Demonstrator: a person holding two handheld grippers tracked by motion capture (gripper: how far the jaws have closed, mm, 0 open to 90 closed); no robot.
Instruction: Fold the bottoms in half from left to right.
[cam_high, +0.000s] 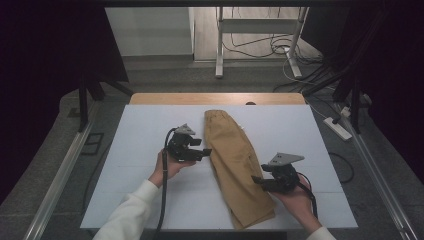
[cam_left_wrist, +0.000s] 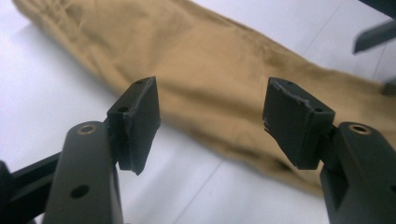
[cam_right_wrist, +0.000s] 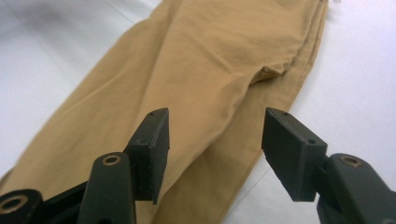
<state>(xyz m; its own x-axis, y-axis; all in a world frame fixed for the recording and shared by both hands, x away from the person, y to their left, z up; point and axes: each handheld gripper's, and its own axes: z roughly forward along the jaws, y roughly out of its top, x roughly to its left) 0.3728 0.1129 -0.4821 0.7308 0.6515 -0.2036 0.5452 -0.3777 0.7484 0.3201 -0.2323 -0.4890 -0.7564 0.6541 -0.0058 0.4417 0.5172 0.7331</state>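
Note:
Tan trousers (cam_high: 235, 160), folded lengthwise, lie flat on the white board (cam_high: 140, 130), waistband at the far end and leg hems at the near edge. My left gripper (cam_high: 206, 151) sits just left of the cloth's middle with its jaws pointing at it, open and empty. In the left gripper view the trousers (cam_left_wrist: 210, 70) stretch across behind the spread jaws of the left gripper (cam_left_wrist: 210, 121). My right gripper (cam_high: 256, 181) hovers at the right edge of the lower leg, open, nothing pinched. The right gripper view has the fabric (cam_right_wrist: 210, 60) beneath and beyond the right gripper (cam_right_wrist: 215, 149).
The board rests on a wooden tabletop (cam_high: 215, 98) whose far edge shows. Metal rails run along both sides. A white power strip (cam_high: 338, 128) and cables lie on the floor to the right, and a white desk frame (cam_high: 220, 45) stands behind.

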